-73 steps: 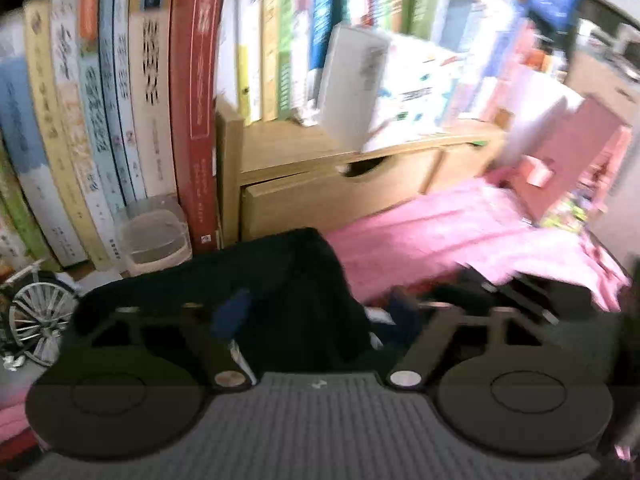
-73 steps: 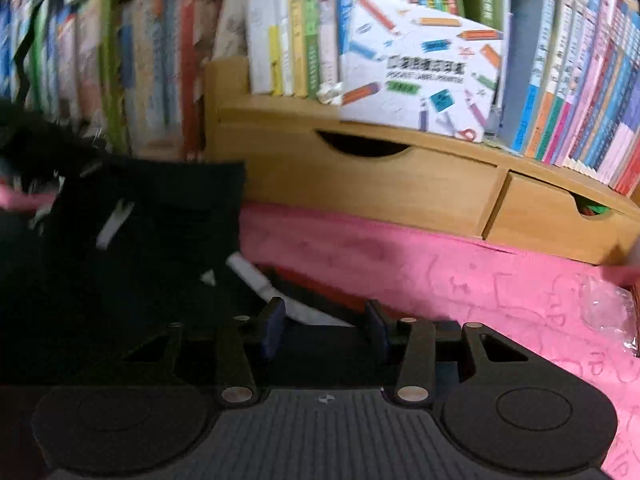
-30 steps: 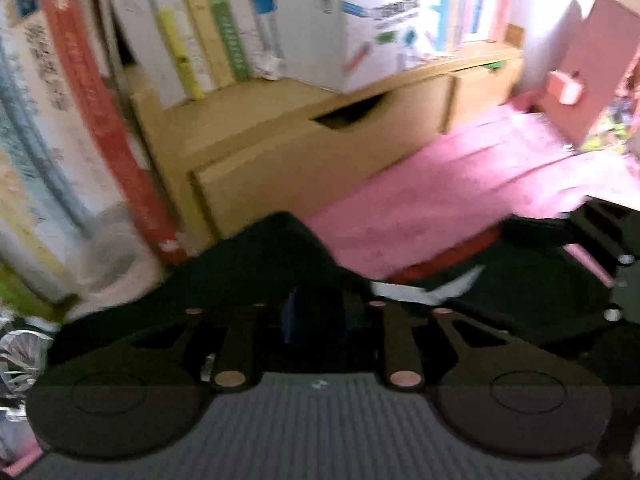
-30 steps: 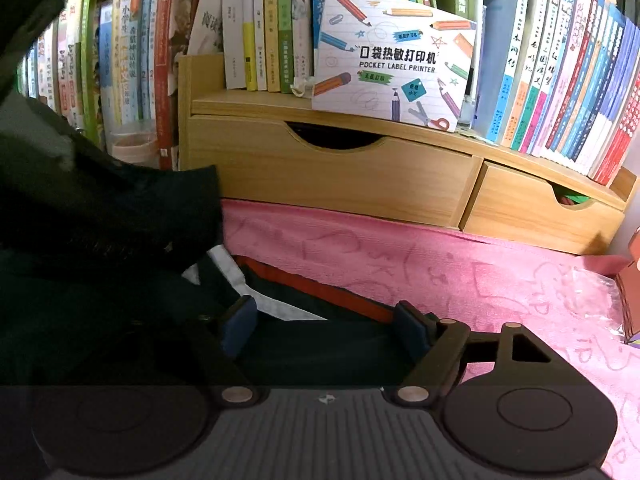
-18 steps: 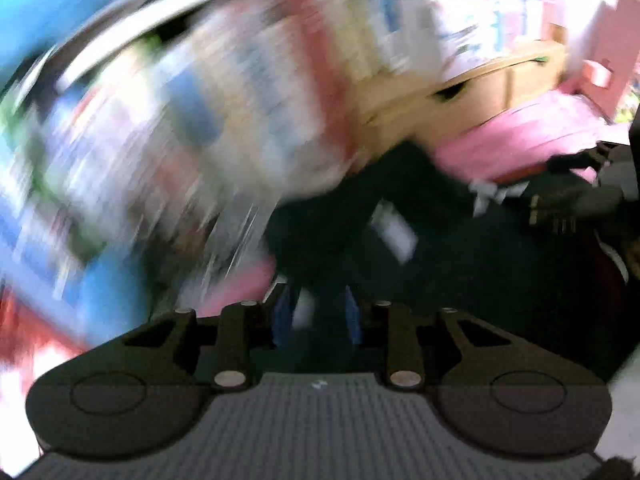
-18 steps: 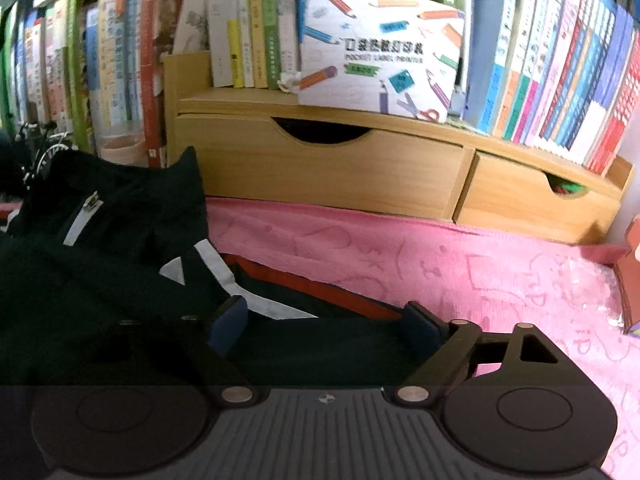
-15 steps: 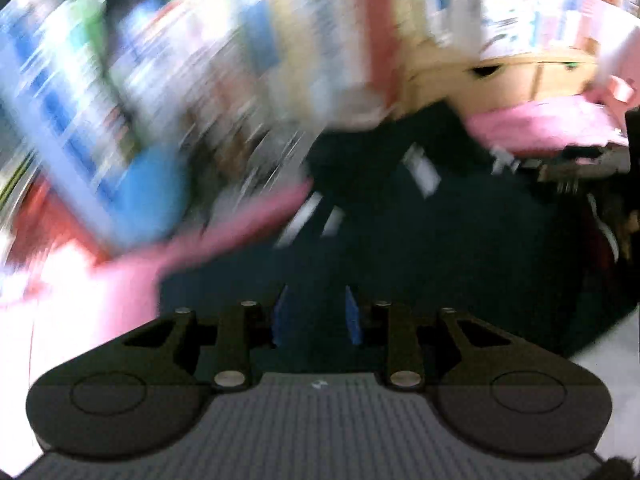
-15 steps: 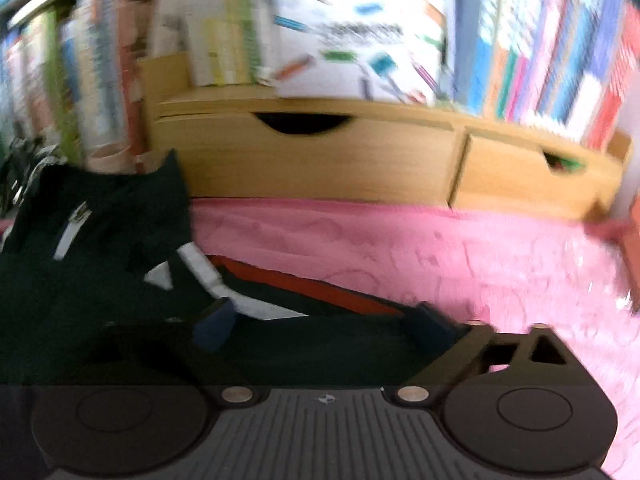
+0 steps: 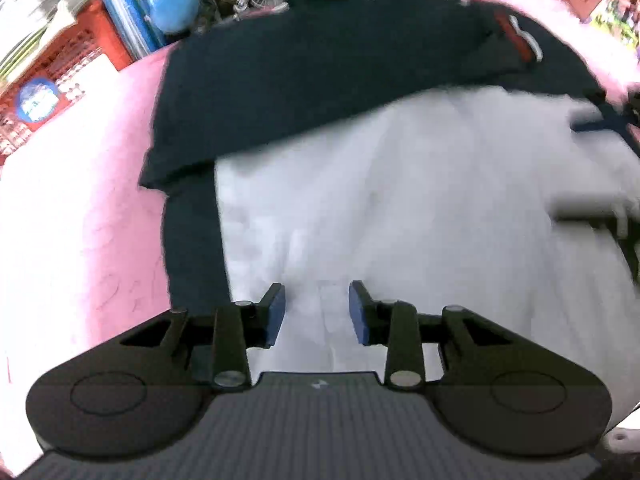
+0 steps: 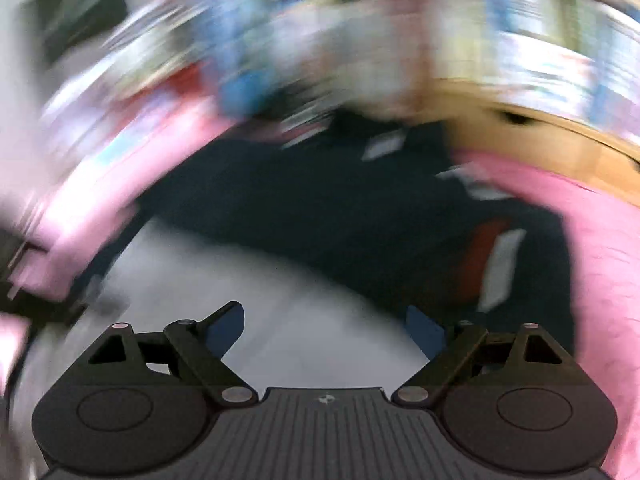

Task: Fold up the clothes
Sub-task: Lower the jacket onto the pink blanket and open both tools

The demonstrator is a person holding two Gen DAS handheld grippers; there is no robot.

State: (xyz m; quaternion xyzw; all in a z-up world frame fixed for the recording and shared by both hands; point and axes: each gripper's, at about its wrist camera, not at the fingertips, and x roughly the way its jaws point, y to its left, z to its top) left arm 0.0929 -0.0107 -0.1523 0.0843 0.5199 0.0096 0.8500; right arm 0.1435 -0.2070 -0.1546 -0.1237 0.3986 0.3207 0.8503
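Left wrist view: the dark jacket (image 9: 320, 60) is laid far on the pink cloth (image 9: 80, 220), white lining near; nothing is held by the half-open left gripper (image 9: 316, 312), freshly widened, or wide right gripper (image 10: 324, 328), freshly narrowed, so an edge must be grabbed next.

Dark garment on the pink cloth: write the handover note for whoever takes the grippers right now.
Left gripper: jaws apart, have just been opening, nothing between the pads; it hangs over the white inner side of the garment.
Right gripper: jaws wide, have just been closing a little, nothing between them; its view is badly blurred.
Dark garment: spread on the pink cloth, with its white lining showing on the near part and a red and white stripe at the far right.
Done: garment laid out, both grips let go.
Left: the folds themselves; no finished fold is visible yet.
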